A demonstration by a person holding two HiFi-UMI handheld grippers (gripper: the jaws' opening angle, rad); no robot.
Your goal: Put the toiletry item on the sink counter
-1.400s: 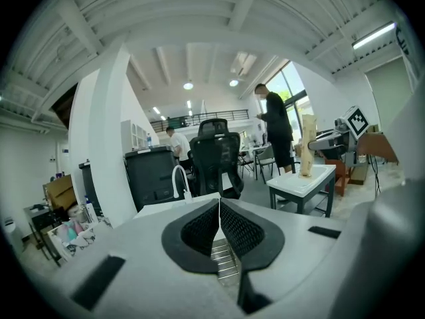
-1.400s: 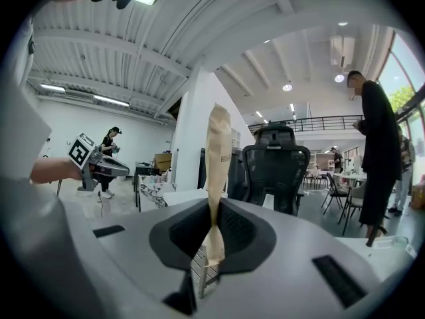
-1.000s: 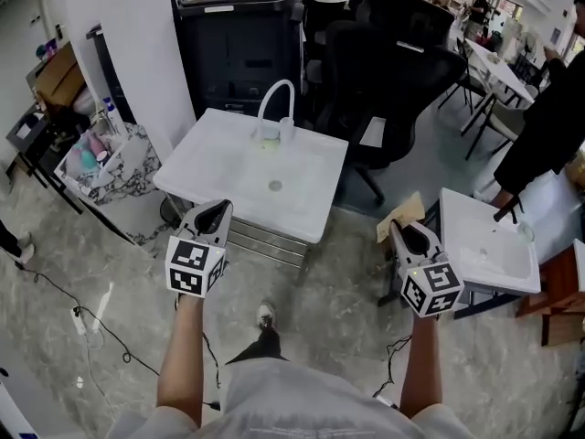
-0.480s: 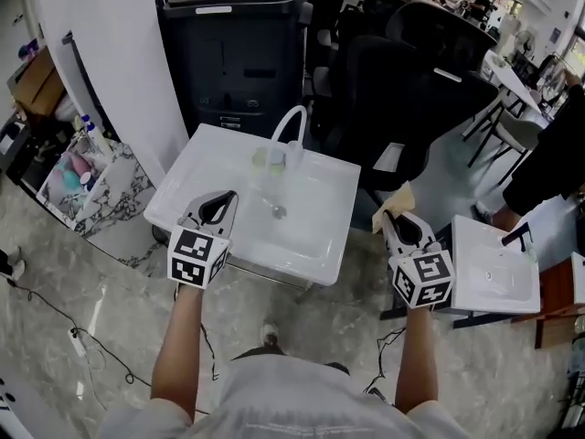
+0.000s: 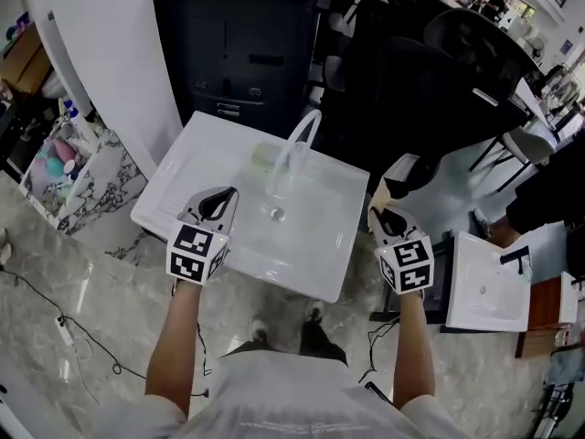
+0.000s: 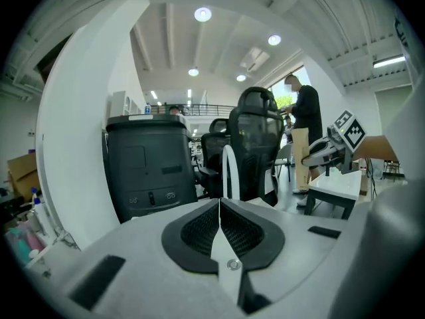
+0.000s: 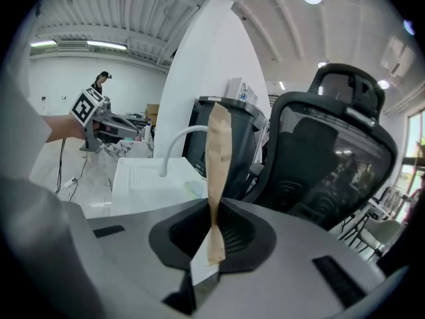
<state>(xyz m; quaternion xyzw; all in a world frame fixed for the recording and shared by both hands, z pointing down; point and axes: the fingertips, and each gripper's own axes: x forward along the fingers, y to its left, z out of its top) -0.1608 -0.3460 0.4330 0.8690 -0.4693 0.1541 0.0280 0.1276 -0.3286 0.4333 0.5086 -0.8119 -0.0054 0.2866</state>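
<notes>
The white sink counter (image 5: 183, 186) with its arched white faucet (image 5: 298, 146) stands straight ahead. My right gripper (image 5: 382, 216) hovers just off the counter's right front corner, shut on a thin tan paper packet (image 7: 218, 153) that stands upright between the pads; the same packet (image 5: 378, 194) shows as a tan tip in the head view. Over the counter's front left part my left gripper (image 5: 218, 198) is shut with nothing in it, and in the left gripper view its pads (image 6: 220, 206) meet with the faucet (image 6: 230, 171) beyond.
A pale green object (image 5: 265, 156) lies beside the faucet base, near the drain (image 5: 276, 214). Behind the sink are a dark bin cabinet (image 5: 239, 44) and black office chairs (image 5: 439, 76). A second white sink (image 5: 484, 286) sits right; a marble shelf with bottles (image 5: 66, 158) left.
The person has walked up to the sink, which now lies close under both grippers. The right gripper still holds the packet; the left stays shut.
</notes>
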